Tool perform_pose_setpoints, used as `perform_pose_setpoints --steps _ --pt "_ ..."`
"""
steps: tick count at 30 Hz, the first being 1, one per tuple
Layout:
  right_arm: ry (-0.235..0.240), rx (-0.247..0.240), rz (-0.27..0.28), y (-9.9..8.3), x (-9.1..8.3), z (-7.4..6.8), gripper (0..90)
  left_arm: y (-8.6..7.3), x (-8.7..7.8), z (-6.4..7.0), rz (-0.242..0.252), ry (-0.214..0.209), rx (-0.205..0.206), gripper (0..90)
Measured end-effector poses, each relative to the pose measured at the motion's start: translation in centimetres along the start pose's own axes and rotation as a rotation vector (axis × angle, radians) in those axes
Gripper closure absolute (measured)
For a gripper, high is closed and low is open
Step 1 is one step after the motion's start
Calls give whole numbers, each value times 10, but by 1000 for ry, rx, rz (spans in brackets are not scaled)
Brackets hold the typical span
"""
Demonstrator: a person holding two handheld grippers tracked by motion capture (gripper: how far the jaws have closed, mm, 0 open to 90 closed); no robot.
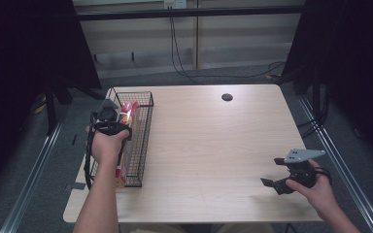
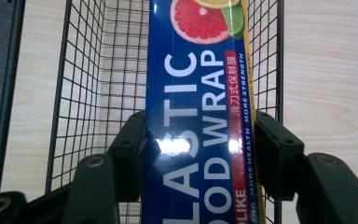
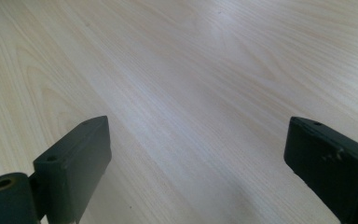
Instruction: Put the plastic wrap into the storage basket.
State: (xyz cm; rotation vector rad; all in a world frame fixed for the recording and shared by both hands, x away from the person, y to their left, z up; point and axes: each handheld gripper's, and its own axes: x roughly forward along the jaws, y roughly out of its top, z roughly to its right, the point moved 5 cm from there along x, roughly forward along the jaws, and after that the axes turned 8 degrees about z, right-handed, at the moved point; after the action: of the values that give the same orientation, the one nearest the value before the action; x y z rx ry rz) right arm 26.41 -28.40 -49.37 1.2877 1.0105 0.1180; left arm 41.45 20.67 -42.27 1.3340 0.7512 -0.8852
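Plastic wrap box (image 2: pixel 198 116), long and blue with citrus artwork, lies lengthwise inside the wire basket (image 1: pixel 143 141) at the table's (image 1: pixel 213 145) left edge. Left gripper (image 1: pixel 112 121) clamps the box across its width, one jaw pressed on each long side. Placement appears nearly complete: the box sits within the basket walls, and release and withdrawal remain. Right gripper (image 1: pixel 279 180) rests near the table's right front corner, jaws spread apart, holding nothing.

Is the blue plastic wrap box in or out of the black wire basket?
In: the blue plastic wrap box lies lengthwise between the black wire basket's walls, left gripper jaws clamping it.
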Motion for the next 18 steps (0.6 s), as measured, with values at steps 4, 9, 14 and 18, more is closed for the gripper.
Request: perform_pose_setpoints --steps 4,9,14,18 --pt "1 -1 -1 0 0 0 71 -1 2 -1 -9 2 8 439" --pt "1 0 -1 0 0 0 71 -2 5 -3 -11 7 18 439" --pt "-1 -1 -2 -1 0 1 72 -3 7 -4 -19 13 21 438" --pt "-5 5 -1 -2 -2 2 72 -4 10 -4 -19 18 25 438"
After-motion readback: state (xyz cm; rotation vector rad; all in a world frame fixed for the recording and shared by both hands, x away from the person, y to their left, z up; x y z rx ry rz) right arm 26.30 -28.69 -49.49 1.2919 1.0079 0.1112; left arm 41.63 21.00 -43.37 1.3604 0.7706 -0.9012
